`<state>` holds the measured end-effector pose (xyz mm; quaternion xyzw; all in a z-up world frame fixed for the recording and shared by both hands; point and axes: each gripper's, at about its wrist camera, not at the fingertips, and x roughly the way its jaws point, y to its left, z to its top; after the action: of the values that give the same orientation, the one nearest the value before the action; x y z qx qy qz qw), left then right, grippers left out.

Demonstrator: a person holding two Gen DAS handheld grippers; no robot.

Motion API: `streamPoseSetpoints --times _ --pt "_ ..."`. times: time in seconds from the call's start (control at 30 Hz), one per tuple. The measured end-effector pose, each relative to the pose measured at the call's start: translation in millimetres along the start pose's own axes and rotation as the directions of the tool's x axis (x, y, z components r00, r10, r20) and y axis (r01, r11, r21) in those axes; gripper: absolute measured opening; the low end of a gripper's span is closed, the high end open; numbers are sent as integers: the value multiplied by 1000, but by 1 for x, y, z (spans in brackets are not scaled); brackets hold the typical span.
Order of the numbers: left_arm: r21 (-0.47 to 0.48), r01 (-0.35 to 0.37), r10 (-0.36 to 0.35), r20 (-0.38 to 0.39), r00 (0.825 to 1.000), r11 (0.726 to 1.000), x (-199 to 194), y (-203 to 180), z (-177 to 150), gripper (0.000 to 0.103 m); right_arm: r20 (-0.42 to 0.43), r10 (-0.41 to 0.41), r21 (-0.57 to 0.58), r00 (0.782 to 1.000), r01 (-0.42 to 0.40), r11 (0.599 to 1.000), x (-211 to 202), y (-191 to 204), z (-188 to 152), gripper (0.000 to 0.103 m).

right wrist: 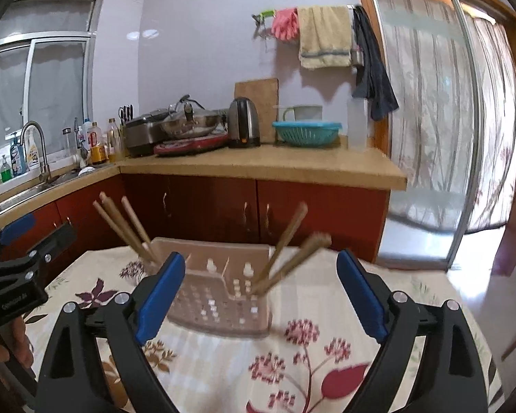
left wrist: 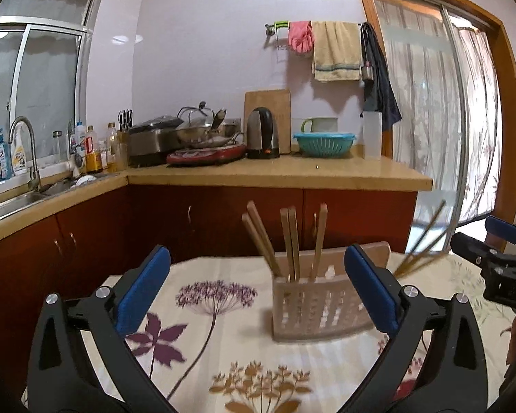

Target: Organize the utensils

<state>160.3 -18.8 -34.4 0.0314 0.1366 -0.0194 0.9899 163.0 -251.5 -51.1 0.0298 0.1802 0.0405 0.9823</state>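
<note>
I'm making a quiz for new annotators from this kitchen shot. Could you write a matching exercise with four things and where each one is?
Things:
1. chopsticks
2. pink gloves
3. teal colander
4. utensil holder

Places:
A. on the floral tablecloth
B. on the counter by the kettle
C. standing in the holder
D. hanging on the wall rail

Pairs: 1-C, 2-D, 3-B, 4-A

The left gripper is hanging over the flowered tablecloth, its blue pads standing wide apart with nothing between them. At twelve o'clock from it the pale slotted holder is standing on the cloth, holding wooden chopsticks that are leaning out of its top. At three o'clock, blurred chopsticks are slanting beside the right gripper.
</note>
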Motion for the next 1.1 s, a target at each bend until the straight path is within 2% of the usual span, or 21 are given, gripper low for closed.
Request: streamPoseSetpoints --times 0.23,0.53,0.7,1.1 --pt "-2 -9 9 -56 998 1000 -24 -1 -23 99 -66 -21 22 998 22 1000 -18 -3 -29 88" --pt "6 4 -3 -74 997 1000 -66 -6 -35 99 -69 -58 14 996 59 998 -55 -4 -45 88" --pt "6 7 -7 -51 999 1000 -93 -7 -32 99 -64 -71 15 995 72 997 -79 -6 -48 88" --pt "-21 7 -6 28 1000 1000 -150 -6 -25 99 21 -79 2 997 79 997 -137 1 -42 88"
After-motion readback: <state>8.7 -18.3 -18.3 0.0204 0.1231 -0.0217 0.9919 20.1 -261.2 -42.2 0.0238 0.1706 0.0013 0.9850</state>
